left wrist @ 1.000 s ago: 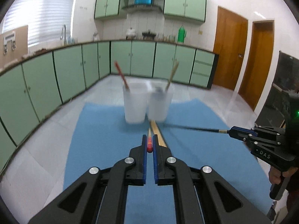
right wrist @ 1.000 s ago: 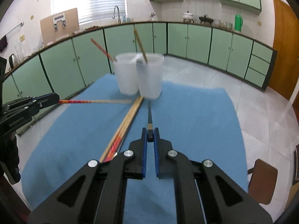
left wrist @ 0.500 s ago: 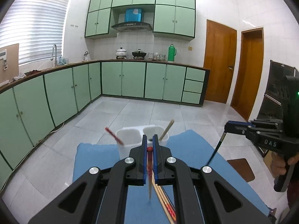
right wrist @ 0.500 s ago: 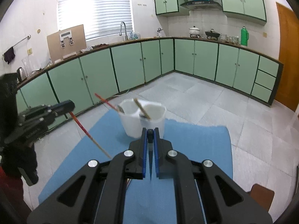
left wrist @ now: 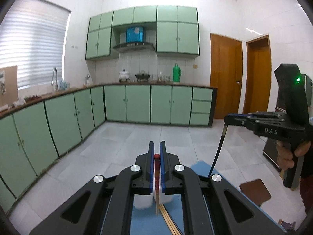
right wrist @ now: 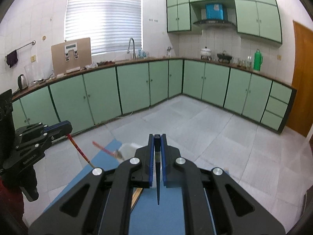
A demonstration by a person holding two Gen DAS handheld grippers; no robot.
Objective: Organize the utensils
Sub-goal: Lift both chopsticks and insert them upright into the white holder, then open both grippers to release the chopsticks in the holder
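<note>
High above the blue mat, my left gripper is shut on a red-topped chopstick that hangs tip down. Two white cups show below it, mostly hidden by the jaws. My right gripper is shut on a black chopstick, also pointing down. In the right wrist view a white cup holds a red chopstick. Each view catches the other gripper: the right gripper with the black chopstick, the left gripper with the red chopstick.
Several wooden chopsticks lie on the mat in front of the cups. A brown stool stands right of the table. Green cabinets line the far walls across a tiled floor. A hand grips the right tool's handle.
Both grippers have risen with their chopsticks, which swung from lying level to hanging tip down. The cups and mat dropped to the bottom of both views.
</note>
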